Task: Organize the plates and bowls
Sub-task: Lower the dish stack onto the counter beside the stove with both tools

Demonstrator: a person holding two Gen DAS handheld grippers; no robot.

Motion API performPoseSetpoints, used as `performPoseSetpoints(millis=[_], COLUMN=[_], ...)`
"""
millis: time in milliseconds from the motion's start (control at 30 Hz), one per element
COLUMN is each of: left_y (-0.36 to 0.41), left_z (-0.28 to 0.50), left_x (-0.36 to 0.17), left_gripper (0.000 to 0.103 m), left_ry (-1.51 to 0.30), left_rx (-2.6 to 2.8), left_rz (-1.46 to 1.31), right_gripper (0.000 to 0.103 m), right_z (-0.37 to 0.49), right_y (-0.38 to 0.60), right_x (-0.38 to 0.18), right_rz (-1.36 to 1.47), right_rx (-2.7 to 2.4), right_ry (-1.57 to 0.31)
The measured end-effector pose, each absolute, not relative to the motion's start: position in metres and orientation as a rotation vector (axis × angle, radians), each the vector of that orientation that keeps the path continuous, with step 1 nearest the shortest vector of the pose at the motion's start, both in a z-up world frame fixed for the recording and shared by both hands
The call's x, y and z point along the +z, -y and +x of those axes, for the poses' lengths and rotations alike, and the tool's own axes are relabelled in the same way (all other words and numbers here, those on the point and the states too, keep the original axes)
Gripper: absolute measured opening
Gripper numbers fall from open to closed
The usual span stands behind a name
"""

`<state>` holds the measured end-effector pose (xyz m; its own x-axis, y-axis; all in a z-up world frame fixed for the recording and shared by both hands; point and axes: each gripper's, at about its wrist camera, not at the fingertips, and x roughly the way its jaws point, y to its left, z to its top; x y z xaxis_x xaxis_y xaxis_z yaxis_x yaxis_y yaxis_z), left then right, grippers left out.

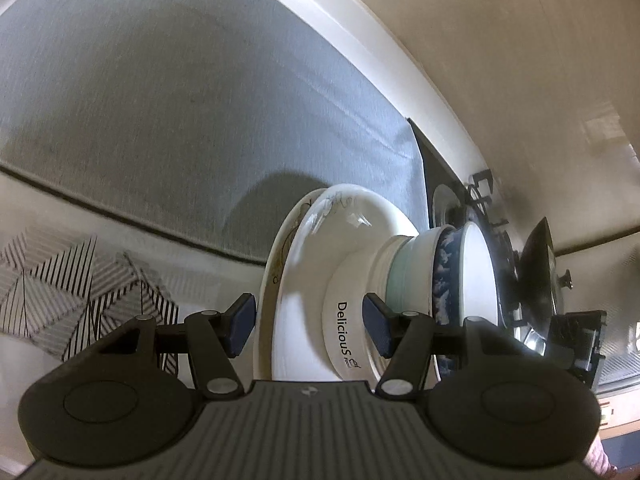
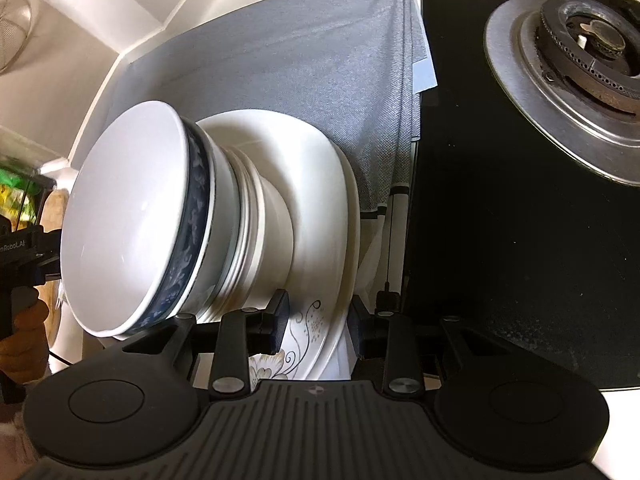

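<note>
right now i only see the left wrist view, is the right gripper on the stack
Observer: Yes, the right gripper is closed on the near rim of the two plates under the bowls.
Operator: anything inside the top bowl
Observer: No, the blue-rimmed top bowl is empty, plain white inside.
Operator: is the burner next to it free
Observer: The burner beside them is bare, nothing on it.

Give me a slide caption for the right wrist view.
Right gripper clamps the plates under stacked bowls, beside the stove.
</note>
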<state>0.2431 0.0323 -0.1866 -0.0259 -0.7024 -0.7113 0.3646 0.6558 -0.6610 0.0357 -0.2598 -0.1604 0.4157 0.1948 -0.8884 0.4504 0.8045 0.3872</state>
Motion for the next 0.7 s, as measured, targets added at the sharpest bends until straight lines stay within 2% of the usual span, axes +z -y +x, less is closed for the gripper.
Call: performPoseSetpoints(millis=[433, 467, 500, 567, 600, 633, 700], left_y=[-0.031, -0.029, -0.029, -0.031, -0.034, -0.036, -0.039], left_z=[0.242, 0.241, 0.241, 0.238, 0.236, 0.234, 0.224], left_x=[-0.189, -0.186, -0.182, -0.169, -0.161, -0.152, -0.126], left_gripper=[0.064, 0.068, 0.082, 0.096, 0.100, 0.102, 0.103], left_ry=[-1.348, -1.335, -1.318, -1.268, -1.241, -1.214, -1.141], left_rx=[-0.839, -0.828, -0.816, -0.789, -0.779, -0.774, -0.731], left_rz=[-0.365, -0.355, -0.341, -0.320, -0.312, -0.301, -0.229], right_gripper=[0.035, 0.036, 0.038, 0.048, 0.061, 0.071, 0.080], right_z=[0.040, 0.040, 0.039, 0.036, 0.033, 0.030, 0.020], right_y=[0.267, 0.266, 0.264, 0.260, 0.258, 0.256, 0.253], right_x=[-0.155, -0.153, -0.152, -0.146, -0.143, -0.138, -0.129], right_rz=[0.591, 0.573, 0.564, 0.543, 0.515, 0.480, 0.430], right_rx=[-0.198, -0.192, -0.192, -0.195, -0.204, -0.221, -0.246], right_ry=[-1.102, -1.103, -1.101, -1.092, -1.087, -1.082, -1.062])
